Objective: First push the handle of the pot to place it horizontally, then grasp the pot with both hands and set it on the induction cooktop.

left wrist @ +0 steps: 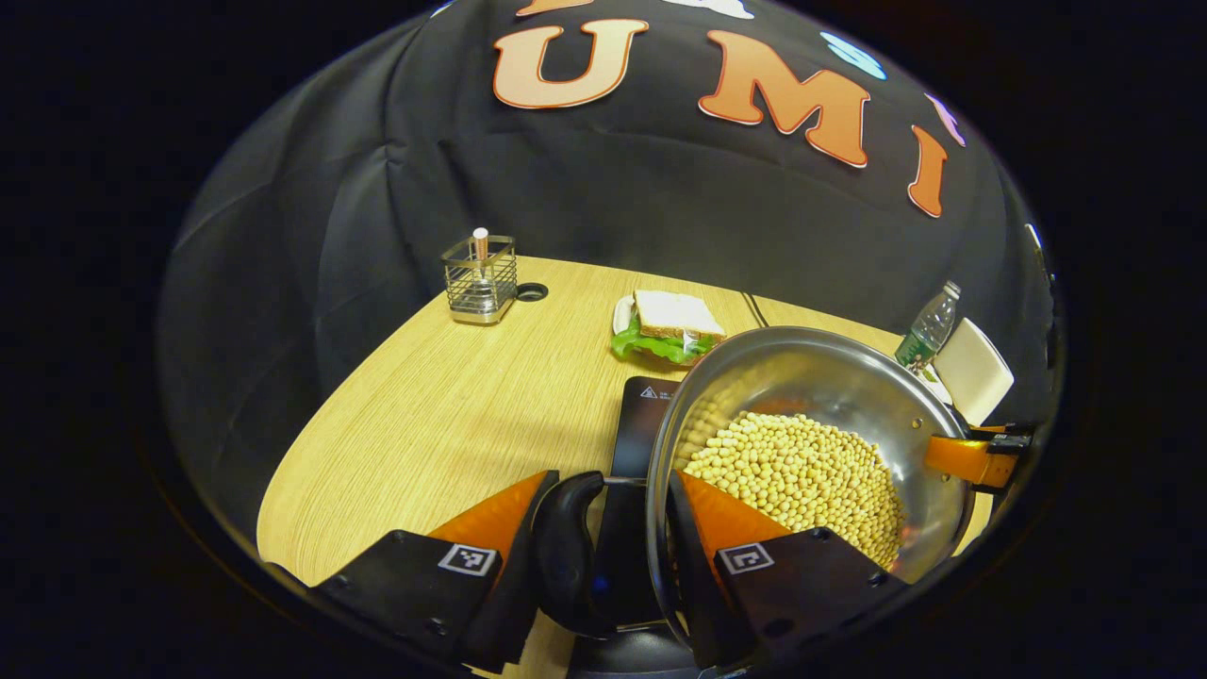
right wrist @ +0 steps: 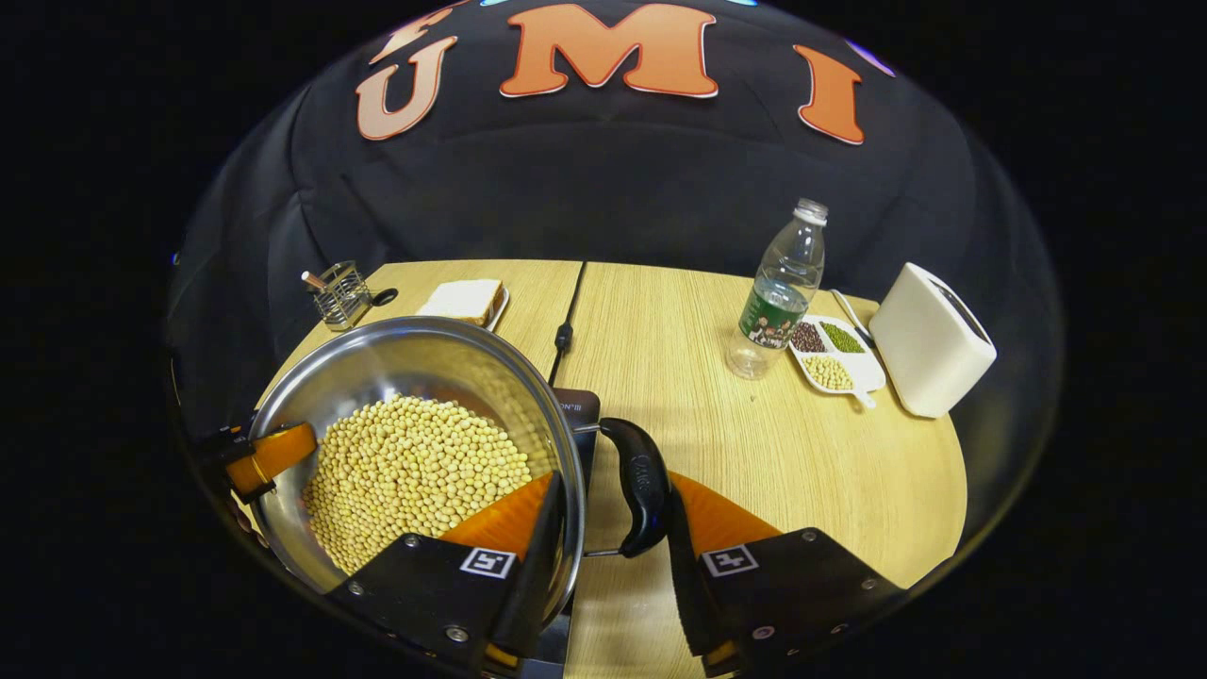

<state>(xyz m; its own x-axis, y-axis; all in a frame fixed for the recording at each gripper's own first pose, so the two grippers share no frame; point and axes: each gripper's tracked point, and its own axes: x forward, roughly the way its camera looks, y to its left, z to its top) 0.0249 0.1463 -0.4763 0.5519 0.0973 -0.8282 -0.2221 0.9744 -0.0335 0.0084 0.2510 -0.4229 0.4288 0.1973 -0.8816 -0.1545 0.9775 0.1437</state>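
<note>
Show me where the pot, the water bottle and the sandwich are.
pot (right wrist: 396, 363), right gripper view, bare inner steel wall above the beans.
water bottle (right wrist: 783, 288), right gripper view, middle of its body.
sandwich (left wrist: 674, 313), left gripper view, top bread slice.

Gripper (right wrist: 608, 528) clamps pot (right wrist: 415, 453) (handle) (right wrist: 639, 486)

A staged booth: black cloth wall (right wrist: 603, 179) behind a wooden table (right wrist: 698, 377).

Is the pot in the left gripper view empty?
No: the pot holds a heap of pale yellow beans that covers much of its bottom.
</note>
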